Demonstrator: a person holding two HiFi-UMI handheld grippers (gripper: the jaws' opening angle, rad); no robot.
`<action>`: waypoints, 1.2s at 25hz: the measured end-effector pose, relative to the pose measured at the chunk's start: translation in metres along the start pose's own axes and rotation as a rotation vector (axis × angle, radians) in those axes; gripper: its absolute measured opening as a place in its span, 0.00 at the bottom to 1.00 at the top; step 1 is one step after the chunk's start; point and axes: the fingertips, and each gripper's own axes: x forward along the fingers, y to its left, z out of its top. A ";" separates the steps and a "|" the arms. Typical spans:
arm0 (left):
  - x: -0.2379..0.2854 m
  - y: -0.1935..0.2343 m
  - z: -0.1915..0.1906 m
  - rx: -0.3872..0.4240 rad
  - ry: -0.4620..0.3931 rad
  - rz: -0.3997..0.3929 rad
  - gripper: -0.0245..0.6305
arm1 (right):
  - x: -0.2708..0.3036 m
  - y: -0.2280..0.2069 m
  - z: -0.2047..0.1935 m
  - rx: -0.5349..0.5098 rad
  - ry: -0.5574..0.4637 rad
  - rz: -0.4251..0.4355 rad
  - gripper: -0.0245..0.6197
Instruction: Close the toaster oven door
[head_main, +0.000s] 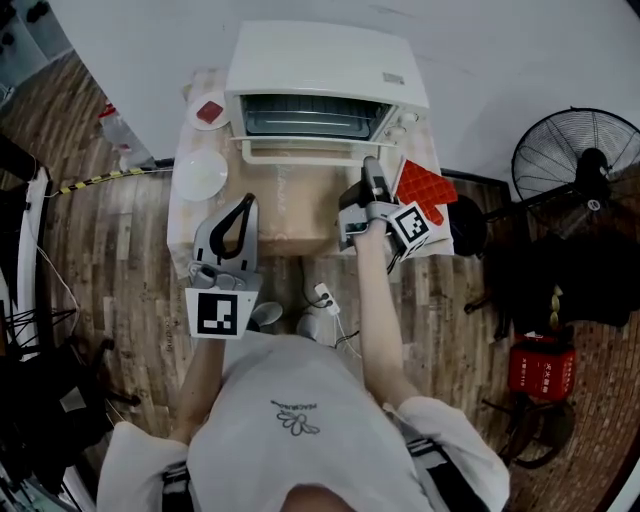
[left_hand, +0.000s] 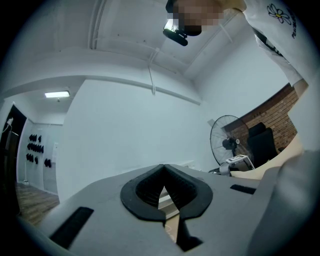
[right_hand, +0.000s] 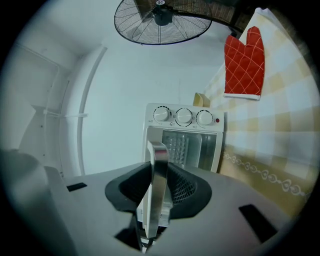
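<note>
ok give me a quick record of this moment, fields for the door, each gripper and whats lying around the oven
toaster oven: white, at the table's far side
door: open, folded down
right gripper: shut on the door handle
left gripper: shut, nothing between its jaws, held back from the oven
oven mitt: red, on the table right of the door
plate: white, left of the door
task state: door not yet closed

The table (head_main: 290, 215) bears a toaster oven (head_main: 320, 70), red mitt (head_main: 425, 190) and white plate (head_main: 202, 173).
</note>
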 end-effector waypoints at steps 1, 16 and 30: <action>0.000 0.000 0.002 0.002 -0.004 0.000 0.06 | 0.003 0.002 0.002 -0.001 -0.003 0.005 0.17; -0.010 0.013 0.002 0.025 0.001 0.053 0.06 | 0.052 0.024 0.015 -0.023 -0.024 0.039 0.17; -0.014 0.026 -0.002 0.031 0.008 0.091 0.06 | 0.078 0.029 0.021 -0.029 -0.036 0.034 0.17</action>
